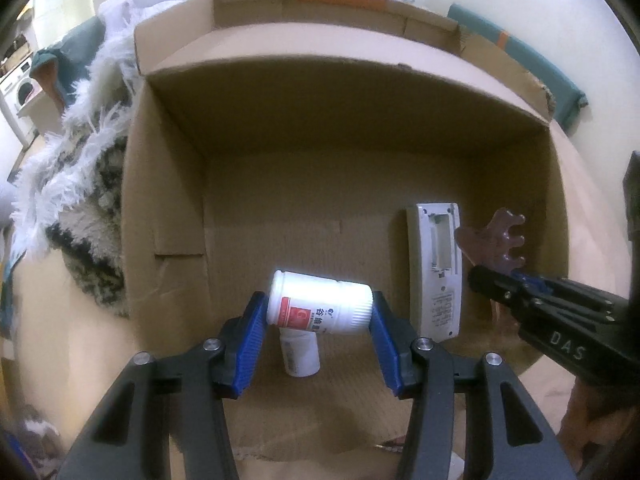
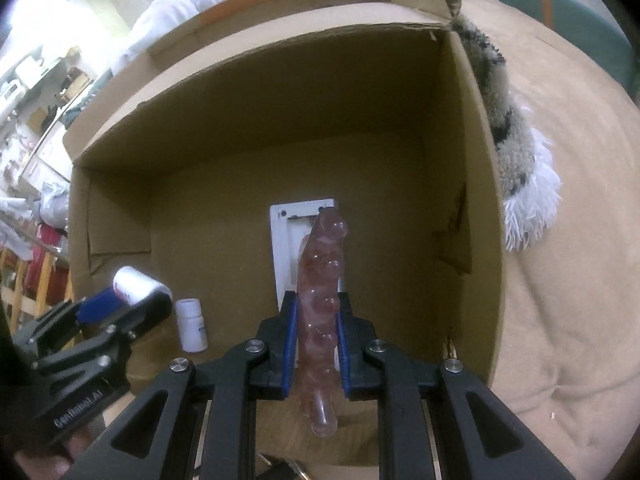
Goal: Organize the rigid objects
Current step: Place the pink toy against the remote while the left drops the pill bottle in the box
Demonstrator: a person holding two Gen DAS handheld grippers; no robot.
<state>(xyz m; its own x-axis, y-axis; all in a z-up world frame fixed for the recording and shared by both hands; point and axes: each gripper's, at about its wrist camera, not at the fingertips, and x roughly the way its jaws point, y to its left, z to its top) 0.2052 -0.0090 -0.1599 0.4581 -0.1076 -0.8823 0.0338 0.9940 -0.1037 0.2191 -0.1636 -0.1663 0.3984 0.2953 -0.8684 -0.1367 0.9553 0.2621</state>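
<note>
A remote control (image 1: 436, 268) and a small bottle (image 1: 300, 356) lie in the cardboard box (image 1: 168, 184) already. The left gripper (image 1: 318, 340) fingers grip a white pill bottle (image 1: 320, 304), the right gripper (image 2: 318, 344) fingers a pink plastic piece (image 2: 322, 304); both remain to place.

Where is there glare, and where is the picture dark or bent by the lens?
Left wrist view: glare whitens the top of the held white bottle; the cardboard box edges bow from fisheye distortion. Right wrist view: the box interior is dim; bright, washed-out room at upper left.
</note>
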